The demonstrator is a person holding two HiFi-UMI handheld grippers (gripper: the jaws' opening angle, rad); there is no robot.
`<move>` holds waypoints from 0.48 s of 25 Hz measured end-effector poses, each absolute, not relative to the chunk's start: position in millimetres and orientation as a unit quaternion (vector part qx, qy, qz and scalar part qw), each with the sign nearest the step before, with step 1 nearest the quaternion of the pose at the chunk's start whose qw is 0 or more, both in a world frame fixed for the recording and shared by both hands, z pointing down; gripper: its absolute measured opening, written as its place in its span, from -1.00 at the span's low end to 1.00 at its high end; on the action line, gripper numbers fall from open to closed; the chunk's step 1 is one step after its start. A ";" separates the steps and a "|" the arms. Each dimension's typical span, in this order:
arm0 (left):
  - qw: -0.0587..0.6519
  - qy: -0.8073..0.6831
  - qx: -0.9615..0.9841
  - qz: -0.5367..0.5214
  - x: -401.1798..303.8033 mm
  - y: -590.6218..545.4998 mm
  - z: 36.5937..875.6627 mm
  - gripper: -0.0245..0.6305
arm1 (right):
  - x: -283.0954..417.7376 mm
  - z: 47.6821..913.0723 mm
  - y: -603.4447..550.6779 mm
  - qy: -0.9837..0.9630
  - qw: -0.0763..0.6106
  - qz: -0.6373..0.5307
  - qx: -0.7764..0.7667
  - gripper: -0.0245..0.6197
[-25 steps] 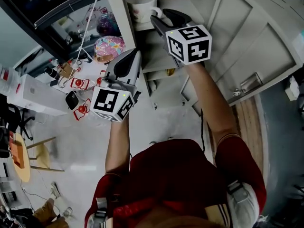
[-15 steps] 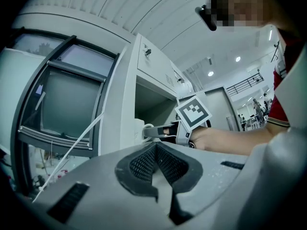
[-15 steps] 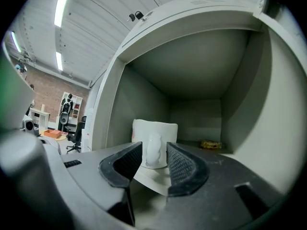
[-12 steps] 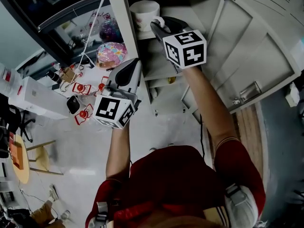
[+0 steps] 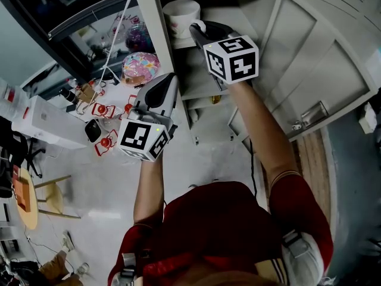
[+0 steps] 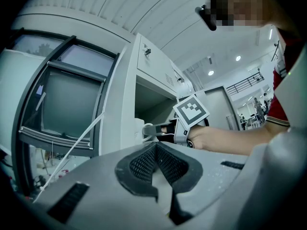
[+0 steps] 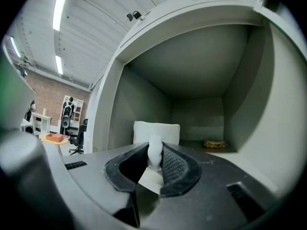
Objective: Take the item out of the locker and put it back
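Right, risks, big to small. Locker [image 5: 149,16] is open with its door [image 5: 321,52] swung out to the right, so a wide pull-out could clip it. Mug [image 7: 156,130] stands upright on the top shelf [image 7: 211,150], front left. Right gripper [image 7: 154,163] jaws are closing on the mug's handle [image 7: 154,152], and the pads look to be touching both sides. The grip is only on that thin loop, so I expect the mug to swing or slip when lifted, or drag on the shelf lip. Left gripper [image 6: 156,152] jaws are pressed together with nothing in them. It hangs outside the locker, so it's no backup if the mug drops. A yellowish scrap [image 7: 214,143] lies at the back, out of the way.
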State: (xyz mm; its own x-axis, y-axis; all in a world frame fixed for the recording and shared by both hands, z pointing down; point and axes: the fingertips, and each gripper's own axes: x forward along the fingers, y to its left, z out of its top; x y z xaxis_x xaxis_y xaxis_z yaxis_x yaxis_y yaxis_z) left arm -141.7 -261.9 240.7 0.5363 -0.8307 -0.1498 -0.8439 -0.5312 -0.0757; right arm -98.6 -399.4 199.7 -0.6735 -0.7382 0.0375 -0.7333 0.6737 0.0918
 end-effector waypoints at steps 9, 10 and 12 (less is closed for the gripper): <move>0.071 0.482 -0.872 0.048 -144.9 -257.1 239.3 -0.91 | -96.6 197.2 -398.8 -0.915 -0.002 0.005 0.402 -0.80; 0.071 0.482 -0.872 0.048 -145.2 -256.6 238.6 -0.91 | -96.1 196.7 -398.2 -0.915 -0.004 0.005 0.404 -0.81; 0.071 0.482 -0.872 0.049 -146.0 -255.6 237.7 -0.91 | -95.3 195.8 -396.5 -0.913 -0.008 0.005 0.407 -0.81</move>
State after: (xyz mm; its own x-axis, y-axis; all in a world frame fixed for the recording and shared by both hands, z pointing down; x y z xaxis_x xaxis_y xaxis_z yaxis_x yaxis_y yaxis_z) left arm -146.0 -255.6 237.7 0.5297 -0.8342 -0.1533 -0.8480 -0.5244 -0.0763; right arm -95.3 -396.5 195.8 -0.6685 -0.7436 -0.0104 -0.7434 0.6686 -0.0162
